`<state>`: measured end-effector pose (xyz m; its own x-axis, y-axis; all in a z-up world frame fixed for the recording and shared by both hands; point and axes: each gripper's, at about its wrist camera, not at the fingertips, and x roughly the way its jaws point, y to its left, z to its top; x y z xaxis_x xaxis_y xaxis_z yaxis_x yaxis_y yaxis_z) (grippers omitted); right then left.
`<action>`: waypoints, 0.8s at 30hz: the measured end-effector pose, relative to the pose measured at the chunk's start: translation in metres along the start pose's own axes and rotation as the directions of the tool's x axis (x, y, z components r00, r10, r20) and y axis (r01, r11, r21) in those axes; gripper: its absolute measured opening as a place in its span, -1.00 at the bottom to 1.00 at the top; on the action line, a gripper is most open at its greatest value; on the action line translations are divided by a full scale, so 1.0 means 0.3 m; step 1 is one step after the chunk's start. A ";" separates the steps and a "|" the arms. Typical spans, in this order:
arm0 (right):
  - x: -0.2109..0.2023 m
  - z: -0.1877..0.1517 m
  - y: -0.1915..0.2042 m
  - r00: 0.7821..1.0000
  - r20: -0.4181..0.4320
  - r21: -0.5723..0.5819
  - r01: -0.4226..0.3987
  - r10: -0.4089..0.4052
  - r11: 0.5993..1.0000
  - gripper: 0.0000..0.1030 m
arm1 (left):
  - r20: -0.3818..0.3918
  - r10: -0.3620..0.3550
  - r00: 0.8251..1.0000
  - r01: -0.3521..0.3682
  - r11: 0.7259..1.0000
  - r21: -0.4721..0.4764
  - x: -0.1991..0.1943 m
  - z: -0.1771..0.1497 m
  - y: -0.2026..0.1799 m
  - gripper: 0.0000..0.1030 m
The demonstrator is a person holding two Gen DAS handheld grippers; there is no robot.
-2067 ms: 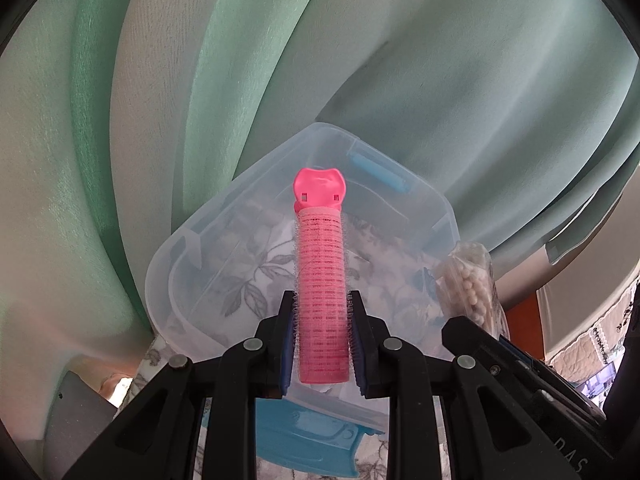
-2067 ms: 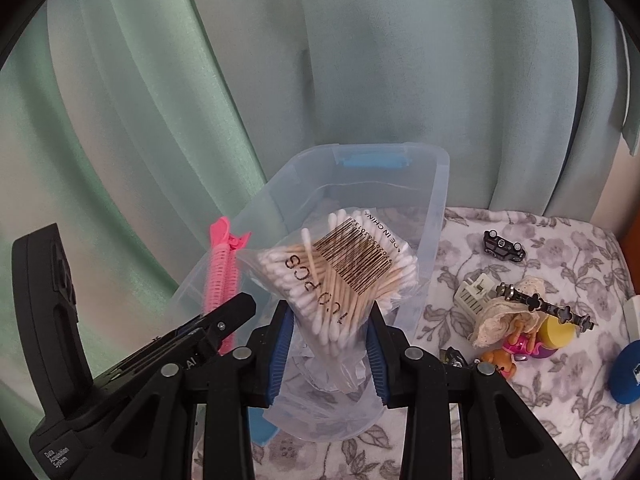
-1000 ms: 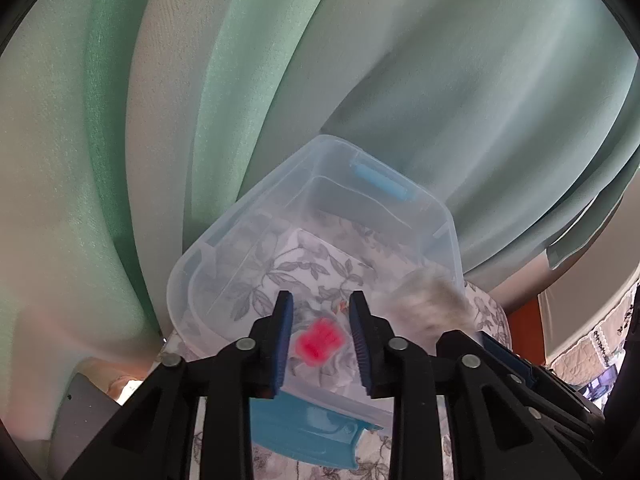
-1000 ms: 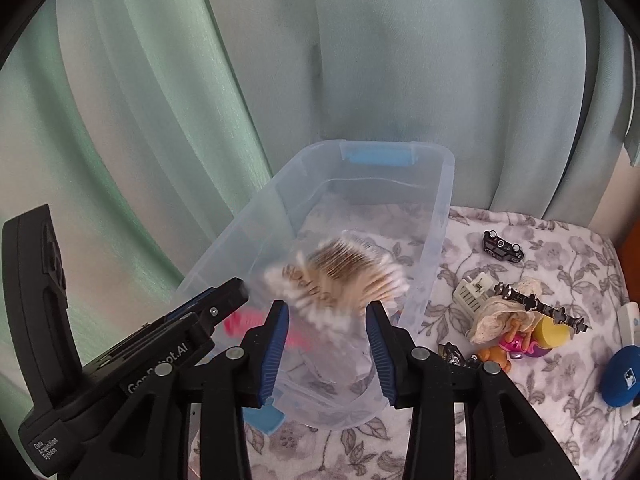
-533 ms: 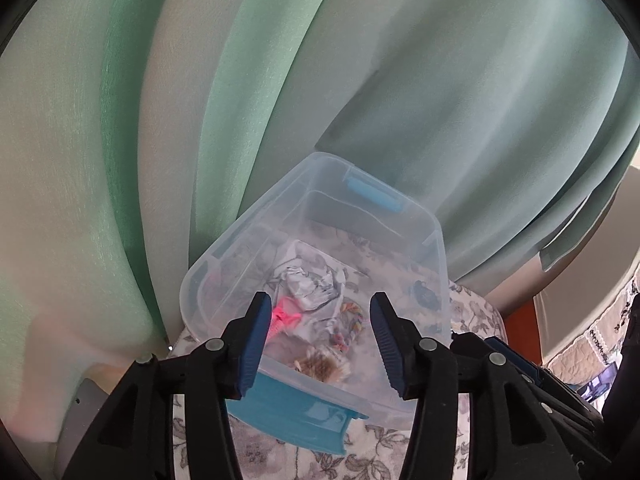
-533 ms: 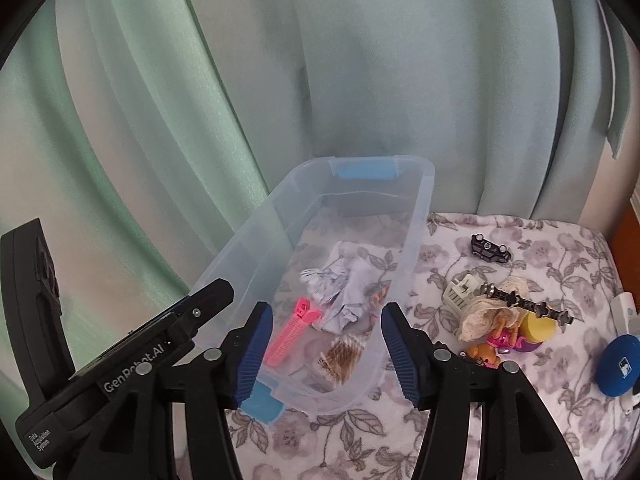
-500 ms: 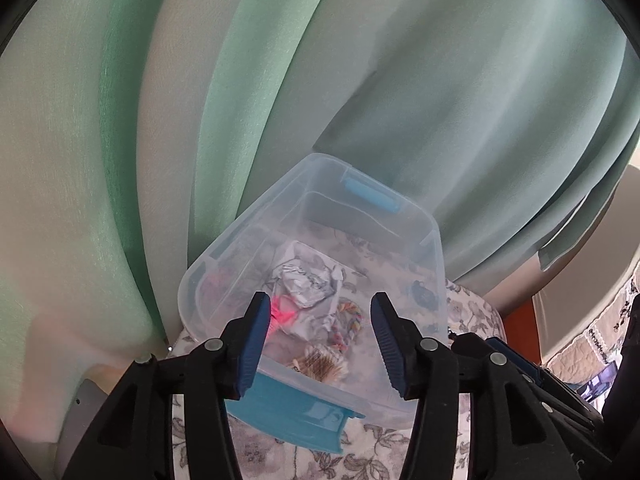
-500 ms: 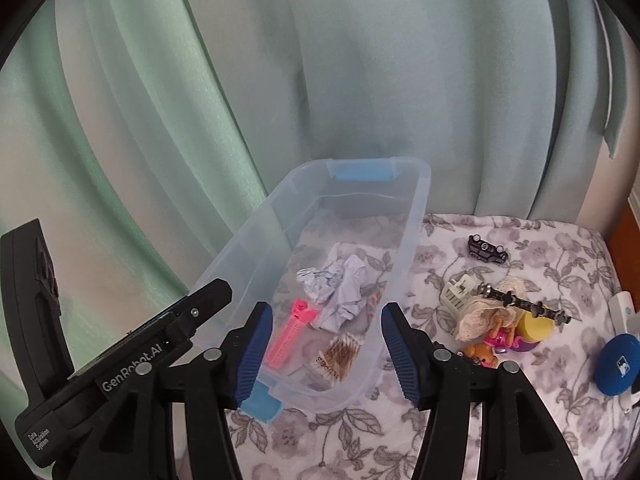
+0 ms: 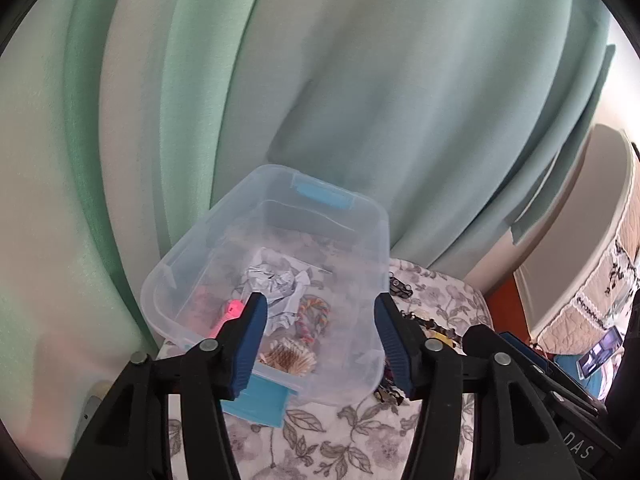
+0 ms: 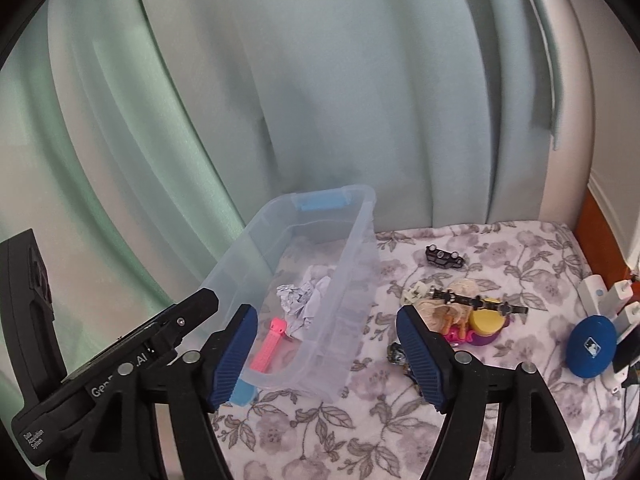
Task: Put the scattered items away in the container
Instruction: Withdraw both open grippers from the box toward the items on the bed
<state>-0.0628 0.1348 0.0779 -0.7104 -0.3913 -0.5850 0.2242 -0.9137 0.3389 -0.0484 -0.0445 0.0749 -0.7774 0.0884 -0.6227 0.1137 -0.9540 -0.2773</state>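
Observation:
The clear plastic container [image 9: 200, 227] with blue latches stands on the flowered cloth against the curtain. Inside it lie a pink hair roller [image 9: 230, 313], crumpled paper [image 9: 276, 280], a bag of cotton swabs [image 9: 289, 356] and a coloured rope [image 9: 314, 313]. My left gripper [image 9: 320, 322] hovers above and before the container, its jaws opening with nothing between them. My right gripper [image 10: 326, 332] is also back from the container [image 10: 354, 300], its jaws opening and bare. The right wrist view shows the roller [image 10: 270, 342] and paper [image 10: 302, 298] in the container.
Right of the container on the cloth lie a black toy car [image 10: 444, 258], a black hair clip [image 10: 476, 302] over a yellow and purple toy [image 10: 485, 325], a blue ball [image 10: 592, 344] and white plugs [image 10: 604, 296]. A green curtain hangs behind.
The roller left my left gripper and the swab bag left my right; both dropped into the container. Both grippers then drew back and up, jaws spreading wider.

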 end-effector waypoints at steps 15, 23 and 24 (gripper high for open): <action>-0.200 -0.058 -0.295 0.991 0.117 0.152 0.044 -0.063 0.987 1.00 | -0.036 -0.047 0.998 0.053 0.980 0.191 -0.015 -0.071 -0.320 0.28; -0.325 -0.086 -0.448 0.974 0.193 0.225 0.076 -0.121 0.971 1.00 | -0.053 -0.054 0.997 0.066 0.963 0.260 -0.007 -0.111 -0.468 0.37; -0.346 -0.089 -0.466 0.968 0.210 0.230 0.087 -0.137 0.969 1.00 | -0.054 -0.059 0.997 0.071 0.962 0.265 -0.005 -0.118 -0.487 0.38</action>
<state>-0.0027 0.3003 0.0716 -0.8586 -0.2308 -0.4578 0.0021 -0.8946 0.4469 -0.0421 0.1048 0.0904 -0.7482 0.1594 -0.6440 -0.1099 -0.9871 -0.1167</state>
